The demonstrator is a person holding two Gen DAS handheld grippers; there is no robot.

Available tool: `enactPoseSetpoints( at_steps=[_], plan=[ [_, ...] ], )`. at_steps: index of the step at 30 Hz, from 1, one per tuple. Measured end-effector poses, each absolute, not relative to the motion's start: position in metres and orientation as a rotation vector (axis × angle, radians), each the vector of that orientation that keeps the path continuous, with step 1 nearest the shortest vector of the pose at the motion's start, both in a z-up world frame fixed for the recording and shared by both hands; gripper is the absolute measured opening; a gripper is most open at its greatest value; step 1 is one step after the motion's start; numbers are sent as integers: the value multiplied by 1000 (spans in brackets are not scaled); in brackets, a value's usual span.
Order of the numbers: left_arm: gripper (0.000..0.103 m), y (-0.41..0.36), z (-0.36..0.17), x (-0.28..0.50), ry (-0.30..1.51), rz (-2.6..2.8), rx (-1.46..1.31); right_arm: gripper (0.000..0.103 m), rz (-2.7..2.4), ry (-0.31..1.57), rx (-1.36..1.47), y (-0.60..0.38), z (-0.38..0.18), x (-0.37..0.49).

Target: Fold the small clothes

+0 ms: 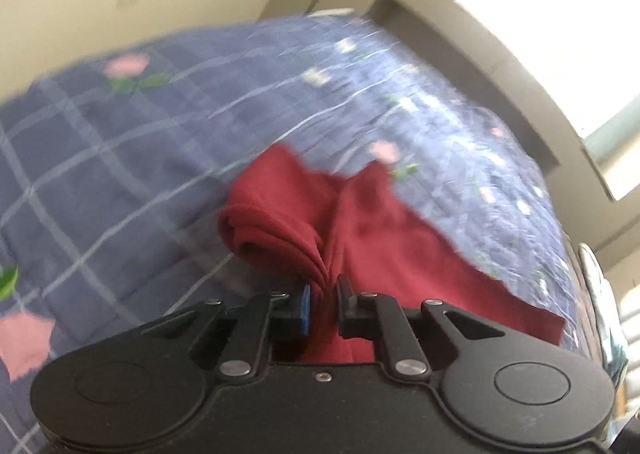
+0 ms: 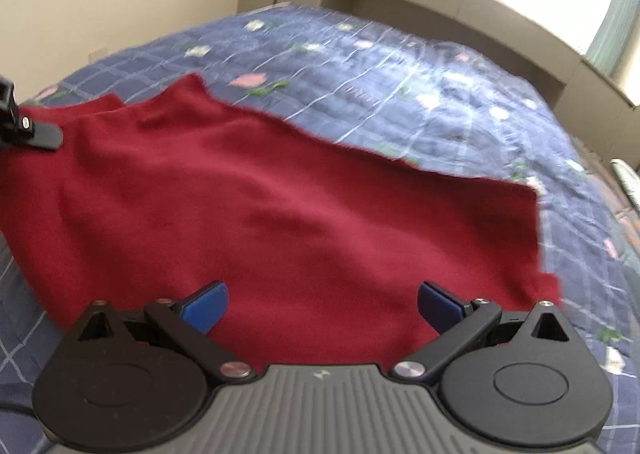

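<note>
The red garment [image 2: 280, 206] lay spread on the bed's blue checked quilt [image 2: 400, 66], its long side running from the left edge of the right wrist frame to the lower right. The left tool [image 1: 323, 296] was closed on a bunched fold of the cloth at the garment's left end, in the lower centre of its own view. The right tool [image 2: 323, 304] stood open over the near edge, nothing between its blue pads [image 2: 206, 306]; no containers were in view.

Red garment [image 2: 280, 206]: soft matt knit cloth. Bedspread [image 2: 400, 94]: quilted cotton.
</note>
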State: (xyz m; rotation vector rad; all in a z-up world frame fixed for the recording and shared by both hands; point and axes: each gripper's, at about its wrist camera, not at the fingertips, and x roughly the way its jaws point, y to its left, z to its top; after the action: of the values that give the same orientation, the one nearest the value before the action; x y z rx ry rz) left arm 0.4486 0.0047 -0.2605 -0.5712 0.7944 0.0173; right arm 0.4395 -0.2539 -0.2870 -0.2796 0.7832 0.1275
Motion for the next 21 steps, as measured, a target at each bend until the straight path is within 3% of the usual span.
enactPoseSetpoints(
  at_steps=[12, 16, 21],
  plan=[
    [12, -146, -166, 460, 659, -362, -238, 103, -44, 749, -267, -380, -250, 396],
    [12, -211, -164, 448, 685, -524, -130, 103, -124, 770, -254, -426, -249, 378],
    [15, -286, -199, 432, 820, -679, 37, 103, -201, 826, -214, -468, -266, 360]
  ],
)
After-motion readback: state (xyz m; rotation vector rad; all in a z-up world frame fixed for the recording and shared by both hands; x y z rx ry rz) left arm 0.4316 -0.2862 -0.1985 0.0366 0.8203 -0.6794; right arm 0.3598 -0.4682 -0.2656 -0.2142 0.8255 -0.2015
